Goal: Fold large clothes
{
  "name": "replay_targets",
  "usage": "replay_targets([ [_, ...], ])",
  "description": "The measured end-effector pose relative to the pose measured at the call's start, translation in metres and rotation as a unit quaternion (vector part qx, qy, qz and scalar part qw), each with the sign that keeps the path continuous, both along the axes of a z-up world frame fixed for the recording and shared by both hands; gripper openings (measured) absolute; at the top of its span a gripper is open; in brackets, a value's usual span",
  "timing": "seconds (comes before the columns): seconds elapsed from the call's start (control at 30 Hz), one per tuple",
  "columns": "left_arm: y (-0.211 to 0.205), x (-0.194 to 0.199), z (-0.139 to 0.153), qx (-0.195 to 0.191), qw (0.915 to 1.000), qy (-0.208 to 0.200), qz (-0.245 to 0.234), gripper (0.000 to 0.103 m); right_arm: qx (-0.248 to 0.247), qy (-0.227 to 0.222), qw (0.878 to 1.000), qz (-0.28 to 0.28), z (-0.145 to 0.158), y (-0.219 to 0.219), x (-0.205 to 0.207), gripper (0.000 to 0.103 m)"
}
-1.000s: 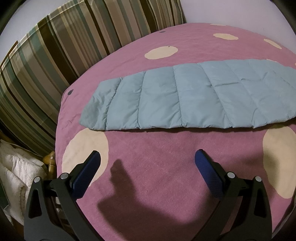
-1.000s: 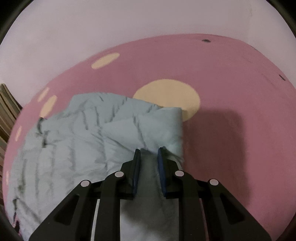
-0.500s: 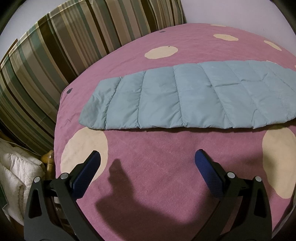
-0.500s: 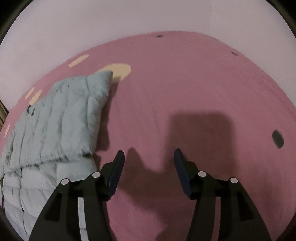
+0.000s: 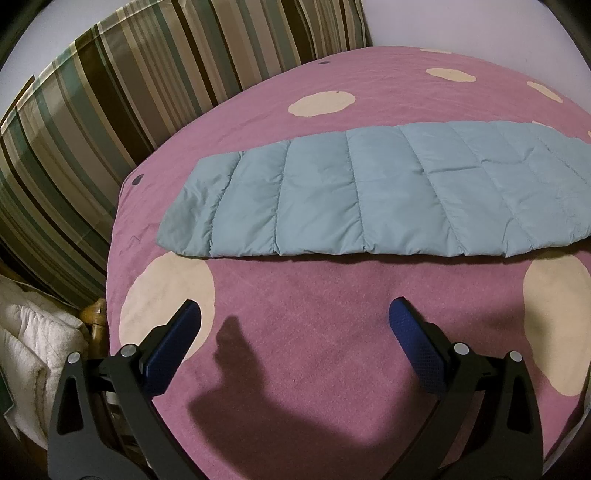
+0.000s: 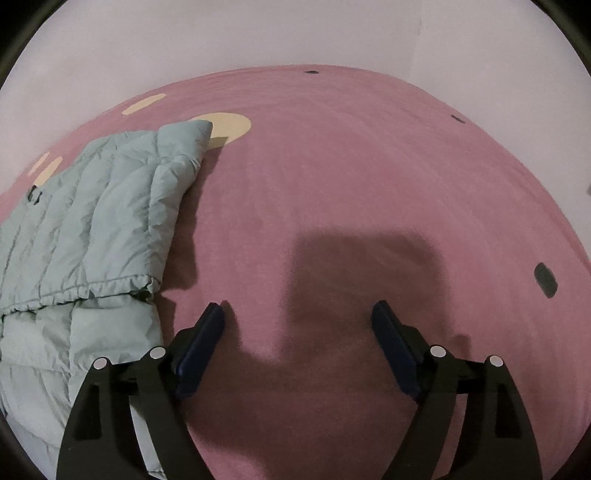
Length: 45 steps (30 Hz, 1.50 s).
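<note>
A pale blue quilted puffer jacket [image 5: 369, 192] lies flat across a bed covered by a mauve-pink bedspread with large cream dots [image 5: 295, 302]. In the left wrist view it stretches as a long band from left to right, its stitched panels smooth, its near edge straight and casting a thin shadow on the cover. The left gripper [image 5: 293, 317] hangs above bare bedspread just short of that edge, its blue-padded fingers [image 5: 406, 325] spread wide apart with nothing between them; its shadow falls on the cloth below. A cream dot [image 5: 166, 295] lies under its left finger, another [image 5: 557, 325] sits off to the right. Behind the bed rises a curtain striped in green, brown and cream [image 5: 110, 92], and at the lower left a folded white quilted blanket [image 5: 29, 350] rests beside a wooden bedpost knob [image 5: 94, 314]. In the right wrist view the same jacket [image 6: 92, 229] fills the left side, a folded-over section with an elastic gathered hem [image 6: 110, 288] resting on top of the layer beneath. The right gripper [image 6: 297, 314] hovers over open bedspread [image 6: 369, 184] just beside the jacket, also spread wide and holding nothing, its left finger near the jacket's edge but apart from it. A broad blocky shadow lies on the cover ahead of it, and a plain pale wall [image 6: 295, 33] stands behind the bed.
</note>
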<state>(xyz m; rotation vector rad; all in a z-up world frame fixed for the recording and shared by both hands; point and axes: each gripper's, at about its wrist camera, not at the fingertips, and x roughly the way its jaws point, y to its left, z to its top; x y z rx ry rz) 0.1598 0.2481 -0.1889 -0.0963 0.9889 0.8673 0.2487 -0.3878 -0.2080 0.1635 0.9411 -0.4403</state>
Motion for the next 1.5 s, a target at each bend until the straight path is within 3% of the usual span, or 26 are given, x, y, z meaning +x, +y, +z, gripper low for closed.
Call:
replay_targets([
  [0.1, 0.003, -0.002, 0.000, -0.019, 0.9997, -0.011, 0.004, 0.101, 0.006, -0.001, 1.000, -0.005, -0.001, -0.001, -0.004, 0.085],
  [0.3, 0.025, -0.018, 0.000, -0.115, 0.9908, -0.071, 0.010, 0.101, 0.002, 0.001, 1.000, -0.008, -0.001, 0.000, -0.005, 0.087],
  [0.5, 0.039, -0.037, 0.005, -0.133, 0.9866, -0.094, 0.001, 0.101, -0.001, 0.001, 1.000, -0.009, -0.001, 0.000, -0.005, 0.087],
  [0.63, 0.067, -0.049, 0.009, -0.131, 0.9854, -0.105, 0.026, 0.100, -0.001, 0.001, 1.000, -0.010, -0.002, 0.001, -0.005, 0.088],
  [0.73, 0.097, -0.064, 0.012, -0.152, 0.9774, -0.133, 0.060, 0.089, -0.002, 0.001, 1.000, -0.010, -0.002, 0.001, -0.005, 0.088],
  [0.9, 0.141, -0.077, 0.018, -0.231, 0.9435, -0.226, 0.071, 0.086, -0.002, 0.001, 1.000, -0.010, -0.002, 0.000, -0.005, 0.088],
  [0.97, 0.147, -0.074, 0.019, -0.246, 0.9356, -0.247, 0.058, 0.086, -0.002, 0.001, 1.000, -0.010, -0.002, 0.000, -0.005, 0.089],
  [1.07, 0.154, -0.067, 0.015, -0.263, 0.9301, -0.252, 0.046, 0.083, -0.002, 0.001, 1.000, -0.010, -0.002, 0.000, -0.005, 0.089],
  [1.17, 0.162, -0.063, 0.013, -0.262, 0.9294, -0.256, 0.047, 0.074, -0.002, 0.001, 1.000, -0.010, -0.002, 0.000, -0.005, 0.089],
  [1.27, 0.169, -0.061, 0.011, -0.268, 0.9246, -0.266, 0.049, 0.058, -0.002, 0.001, 1.000, -0.010, -0.002, 0.000, -0.005, 0.089],
  [1.37, 0.173, -0.061, 0.010, -0.261, 0.9269, -0.264, 0.054, 0.032, -0.003, 0.001, 1.000, -0.010, -0.002, 0.000, -0.005, 0.089],
  [1.43, 0.173, -0.060, 0.010, -0.259, 0.9284, -0.262, 0.053, 0.008, -0.002, 0.001, 1.000, -0.010, -0.002, 0.000, -0.005, 0.089],
  [1.5, 0.171, -0.059, 0.013, -0.256, 0.9284, -0.264, 0.052, 0.005, -0.002, 0.001, 1.000, -0.010, -0.002, 0.000, -0.005, 0.089],
])
